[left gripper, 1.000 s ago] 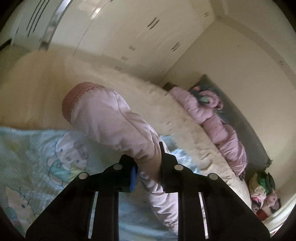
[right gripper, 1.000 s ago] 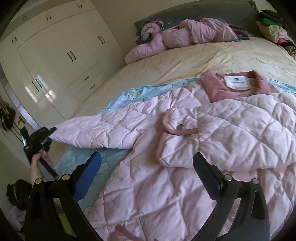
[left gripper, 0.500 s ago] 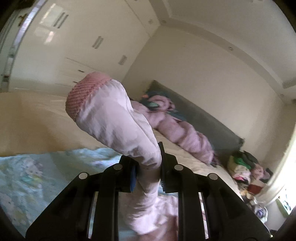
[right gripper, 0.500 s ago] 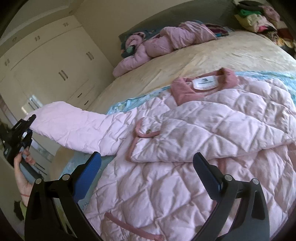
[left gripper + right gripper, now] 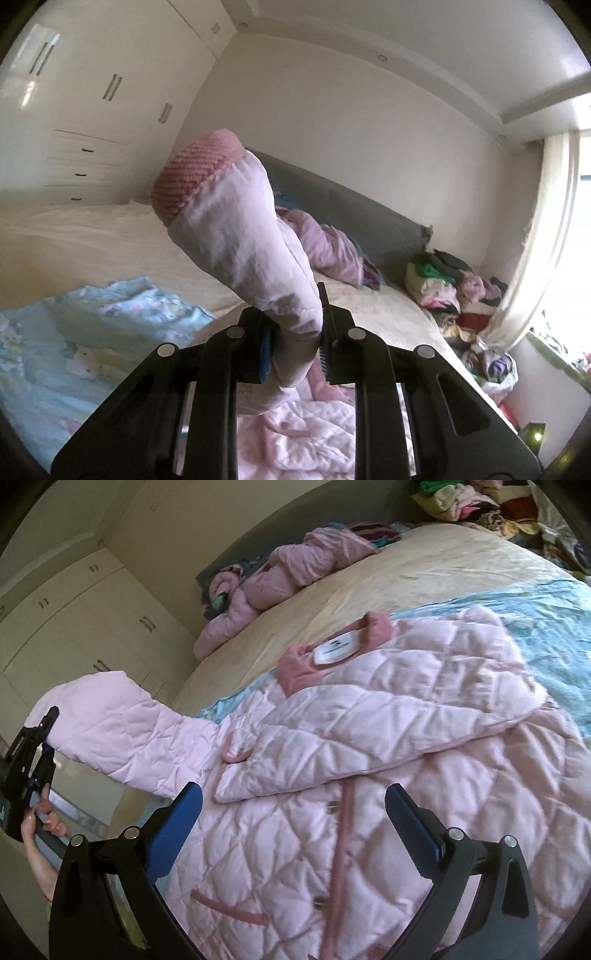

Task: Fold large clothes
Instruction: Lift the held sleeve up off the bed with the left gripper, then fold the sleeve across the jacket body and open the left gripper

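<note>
A large pink quilted coat (image 5: 369, 775) lies spread on the bed, collar and white label (image 5: 336, 648) at the far end, one sleeve folded across its front. My left gripper (image 5: 295, 332) is shut on the other sleeve (image 5: 243, 236), held up in the air with its knit cuff (image 5: 195, 170) sticking upward. The right wrist view shows that left gripper (image 5: 33, 746) at the far left, holding the raised sleeve (image 5: 122, 727). My right gripper (image 5: 291, 812) is open and empty, hovering above the coat's lower front.
A blue patterned blanket (image 5: 74, 332) lies under the coat on the cream bed (image 5: 424, 565). Another pink garment (image 5: 295, 565) lies by the grey headboard (image 5: 362, 218). A pile of clothes (image 5: 450, 291) sits at the bed's far corner. White wardrobes (image 5: 92, 110) line the wall.
My left gripper has lifted the sleeve higher and swung it toward the coat's body. My right gripper has stayed open and shifted over the coat's lower front.
</note>
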The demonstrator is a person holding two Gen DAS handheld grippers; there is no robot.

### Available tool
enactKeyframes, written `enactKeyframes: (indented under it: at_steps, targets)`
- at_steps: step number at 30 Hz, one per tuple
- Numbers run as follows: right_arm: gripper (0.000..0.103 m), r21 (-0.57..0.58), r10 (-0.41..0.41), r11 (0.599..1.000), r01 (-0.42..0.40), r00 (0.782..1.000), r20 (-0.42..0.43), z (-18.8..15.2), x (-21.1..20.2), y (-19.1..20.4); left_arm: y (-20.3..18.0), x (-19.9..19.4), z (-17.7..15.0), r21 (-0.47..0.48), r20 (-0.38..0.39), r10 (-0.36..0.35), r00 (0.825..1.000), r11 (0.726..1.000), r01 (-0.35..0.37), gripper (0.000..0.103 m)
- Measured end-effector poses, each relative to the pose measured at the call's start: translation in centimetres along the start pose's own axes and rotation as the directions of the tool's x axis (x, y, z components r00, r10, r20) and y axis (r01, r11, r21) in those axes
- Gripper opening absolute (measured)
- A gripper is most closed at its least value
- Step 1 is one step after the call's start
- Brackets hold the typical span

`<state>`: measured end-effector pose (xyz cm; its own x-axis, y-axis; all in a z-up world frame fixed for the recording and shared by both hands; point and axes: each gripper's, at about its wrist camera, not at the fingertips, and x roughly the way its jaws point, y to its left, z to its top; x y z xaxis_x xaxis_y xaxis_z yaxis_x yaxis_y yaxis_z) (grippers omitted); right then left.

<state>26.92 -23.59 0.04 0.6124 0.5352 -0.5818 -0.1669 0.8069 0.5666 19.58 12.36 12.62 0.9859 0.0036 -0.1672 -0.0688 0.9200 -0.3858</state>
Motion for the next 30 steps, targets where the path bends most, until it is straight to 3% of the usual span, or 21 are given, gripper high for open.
enactKeyframes:
  at_steps: [6,13,21,30]
  targets:
    - [0.099,0.039,-0.034,0.999,0.032,0.999,0.04,0.6,-2.9,-2.5,-2.7,1.8,-2.4,0.043,-0.087,-0.061,0.994,0.997,0.065,0.012]
    - [0.099,0.075,-0.075,0.995,0.07,0.995,0.068,0.5,-6.0,-5.2,-7.2,3.5,-5.6,0.146,-0.169,-0.083,0.982,0.983,0.108,0.012]
    - [0.099,0.126,-0.143,0.984,0.13,0.985,0.101,0.2,-8.7,-8.4,-10.1,5.0,-10.5,0.241,-0.293,-0.122,0.948,0.95,0.197,0.012]
    - [0.099,0.142,-0.195,0.973,0.18,0.976,0.102,-0.1,-10.2,-10.3,-12.4,5.8,-16.0,0.357,-0.4,-0.152,0.904,0.882,0.307,0.014]
